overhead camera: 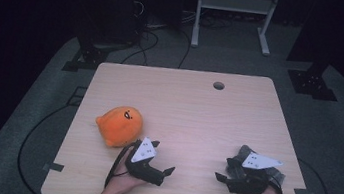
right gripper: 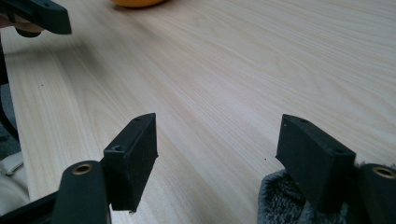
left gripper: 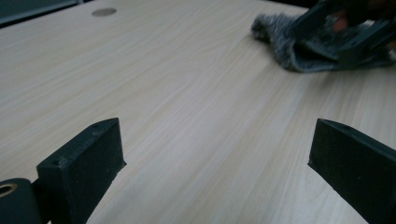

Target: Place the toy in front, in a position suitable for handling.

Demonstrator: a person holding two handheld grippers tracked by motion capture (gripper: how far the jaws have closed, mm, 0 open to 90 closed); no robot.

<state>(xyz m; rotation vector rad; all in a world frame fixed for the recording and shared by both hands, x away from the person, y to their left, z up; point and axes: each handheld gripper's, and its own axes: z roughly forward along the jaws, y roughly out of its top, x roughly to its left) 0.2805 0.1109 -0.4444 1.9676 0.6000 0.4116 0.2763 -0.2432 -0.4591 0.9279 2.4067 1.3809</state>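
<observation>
Two grippers sit low at the near edge of the wooden table [overhead camera: 194, 105] in the high view: the left gripper [overhead camera: 162, 157] lies just beside an orange plush toy [overhead camera: 119, 125], its jaws spread and pointing toward the middle, and the right gripper [overhead camera: 231, 168] rests on a grey knitted cloth [overhead camera: 278, 175], jaws spread too and facing the left one across bare wood. Over to the left gripper view: both black jaws stand wide apart with nothing but table between them, and far off at the upper right the grey cloth [left gripper: 285, 44] shows bunched under the right gripper [left gripper: 348, 32], a detail the overhead shot mostly hides. A round cable hole [left gripper: 103, 11] shows at the top. Now the right gripper view: jaws wide, nothing pinched, a fold of the grey cloth [right gripper: 282, 200] touching the right-hand jaw from below, while a sliver of the orange toy [right gripper: 137, 3] peeks in at the top edge, with the left gripper [right gripper: 39, 16] in the upper left corner.
</observation>
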